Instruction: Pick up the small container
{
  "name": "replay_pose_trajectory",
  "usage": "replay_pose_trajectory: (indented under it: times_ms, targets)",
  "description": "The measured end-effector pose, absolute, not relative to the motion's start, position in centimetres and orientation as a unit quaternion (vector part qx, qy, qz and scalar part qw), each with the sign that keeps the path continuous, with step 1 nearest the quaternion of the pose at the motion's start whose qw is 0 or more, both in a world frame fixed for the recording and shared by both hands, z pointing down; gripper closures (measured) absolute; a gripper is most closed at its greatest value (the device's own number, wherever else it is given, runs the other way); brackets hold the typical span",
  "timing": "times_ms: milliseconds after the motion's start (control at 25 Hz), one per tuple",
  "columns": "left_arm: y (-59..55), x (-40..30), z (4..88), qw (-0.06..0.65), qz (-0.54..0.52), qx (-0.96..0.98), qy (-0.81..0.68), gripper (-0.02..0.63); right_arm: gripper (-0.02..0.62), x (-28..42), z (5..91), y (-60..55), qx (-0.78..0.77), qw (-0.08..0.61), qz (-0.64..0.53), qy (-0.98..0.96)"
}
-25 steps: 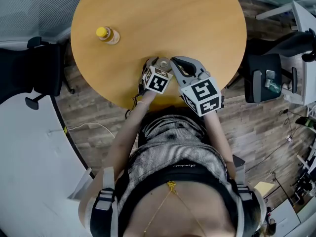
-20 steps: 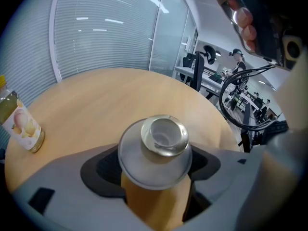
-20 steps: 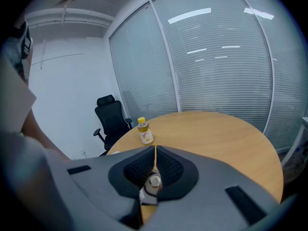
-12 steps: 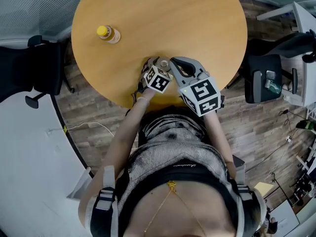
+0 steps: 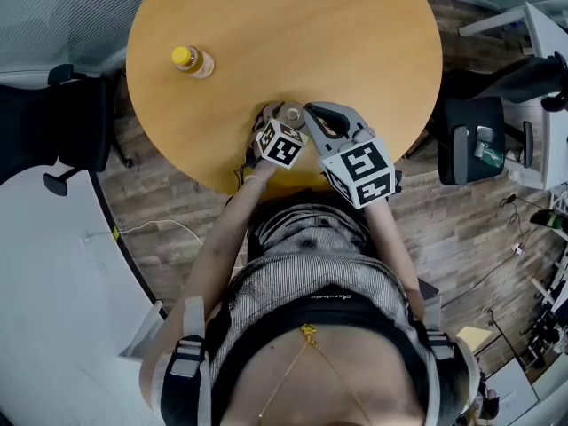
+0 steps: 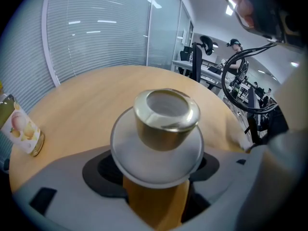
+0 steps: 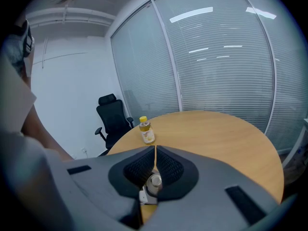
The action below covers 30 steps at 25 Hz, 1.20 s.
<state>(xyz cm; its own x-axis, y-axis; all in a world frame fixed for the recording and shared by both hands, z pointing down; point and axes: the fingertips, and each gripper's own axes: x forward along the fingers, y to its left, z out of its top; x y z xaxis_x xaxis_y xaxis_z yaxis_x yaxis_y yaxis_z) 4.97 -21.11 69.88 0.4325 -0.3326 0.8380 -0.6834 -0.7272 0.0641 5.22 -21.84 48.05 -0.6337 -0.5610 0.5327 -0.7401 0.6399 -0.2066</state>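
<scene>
Small container [image 6: 163, 129] stands upright at the table's [image 5: 337, 51] near edge, dead centre in the left gripper [image 5: 282, 115], jaws just closed onto its wide rim; right gripper [image 7: 155, 153] beside it, jaws together.

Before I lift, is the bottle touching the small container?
Apart. The head view shows bare table between the bottle and the small container.

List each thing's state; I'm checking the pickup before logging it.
left gripper: jaws wide around the small container, have just been closing; pad contact hidden.
small container: upright between those jaws.
right gripper: shut, empty.
bottle: upright, yellow cap on, apart from both grippers.
</scene>
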Motion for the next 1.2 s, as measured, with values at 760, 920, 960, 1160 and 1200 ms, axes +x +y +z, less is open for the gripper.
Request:
replay_pose_trajectory:
  times_ms: [760, 920, 960, 1160, 1200]
  targets:
    - [-21.1, 4.7, 70.0, 0.200, 0.439, 0.824, -0.297, 0.258, 0.571, 4.7, 48.2, -21.0, 0.363, 0.217, 0.205, -0.883]
    - [-20.7, 4.5, 70.0, 0.202, 0.442, 0.823, -0.296, 0.259, 0.571, 4.8, 48.1, -20.9, 0.364, 0.217, 0.204, -0.882]
    - [-20.6, 4.3, 69.9, 0.204, 0.443, 0.822, -0.295, 0.259, 0.571, 4.9, 48.1, -20.9, 0.365, 0.218, 0.204, -0.882]
    - [-19.2, 4.0, 69.5, 0.209, 0.445, 0.824, -0.282, 0.259, 0.571, 5.3, 48.3, -20.6, 0.368, 0.218, 0.204, -0.881]
    - [-18.9, 3.9, 69.3, 0.207, 0.444, 0.826, -0.280, 0.259, 0.571, 5.2, 48.3, -20.6, 0.368, 0.218, 0.204, -0.880]
